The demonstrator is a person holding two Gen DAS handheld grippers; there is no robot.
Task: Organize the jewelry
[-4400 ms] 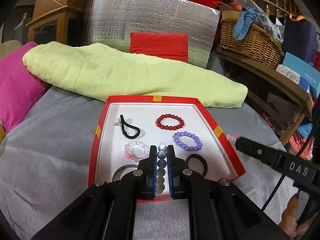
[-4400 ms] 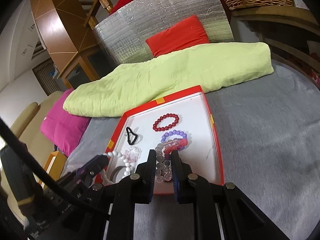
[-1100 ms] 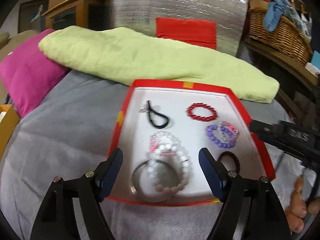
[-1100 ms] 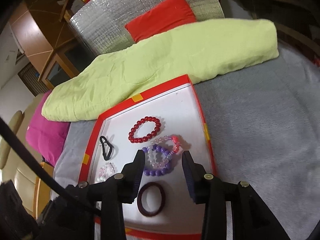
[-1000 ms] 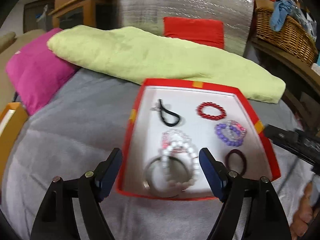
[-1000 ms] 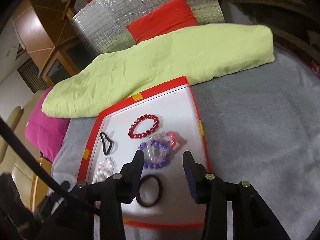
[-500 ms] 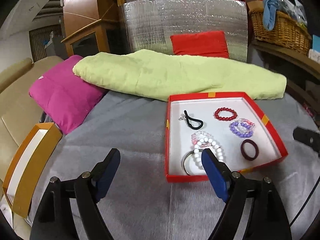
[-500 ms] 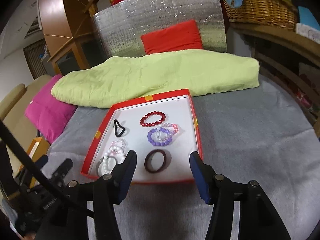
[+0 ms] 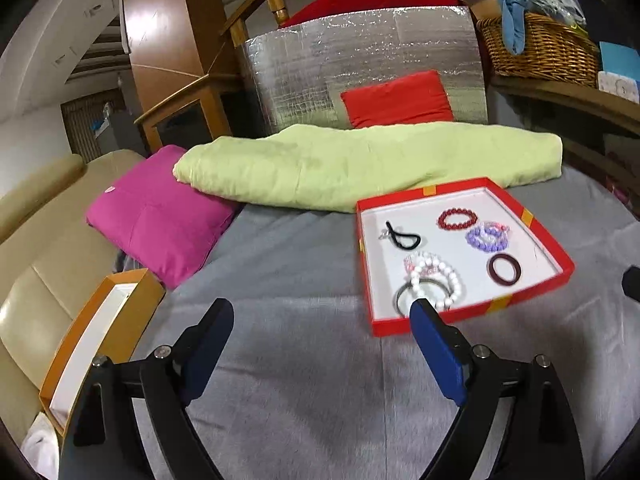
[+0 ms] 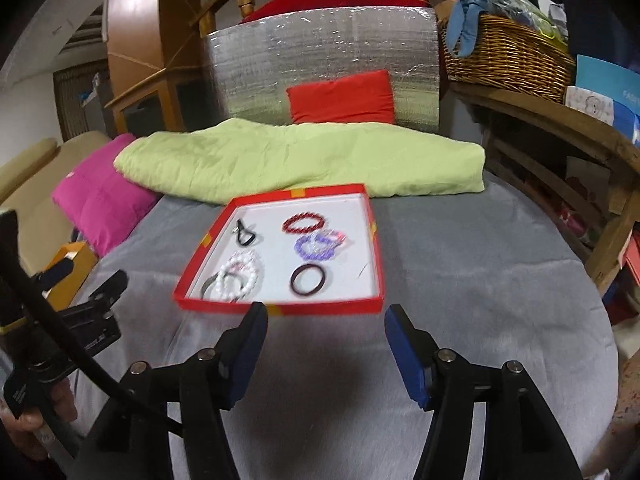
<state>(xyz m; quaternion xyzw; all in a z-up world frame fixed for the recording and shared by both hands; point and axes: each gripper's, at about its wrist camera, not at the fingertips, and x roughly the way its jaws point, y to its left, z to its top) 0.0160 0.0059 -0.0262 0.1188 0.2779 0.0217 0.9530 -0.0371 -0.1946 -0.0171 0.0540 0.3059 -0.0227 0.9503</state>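
Red-rimmed tray (image 10: 280, 309) on the grey bedcover holds all the jewelry we see: from left, black hair tie (image 10: 245, 236), white bead bracelet (image 10: 240, 274), red bead bracelet (image 10: 303, 224), purple bead bracelet (image 10: 315, 249), dark bangle (image 10: 307, 279). Our left gripper (image 9: 320, 322) and right gripper (image 10: 322, 320) hang empty, jaws wide apart. We judge sorting essentially finished.

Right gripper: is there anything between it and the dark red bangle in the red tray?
Nothing visible blocks it. The right gripper, open, hovers above the grey blanket; only the low front wall of the red tray lies before the dark red bangle.
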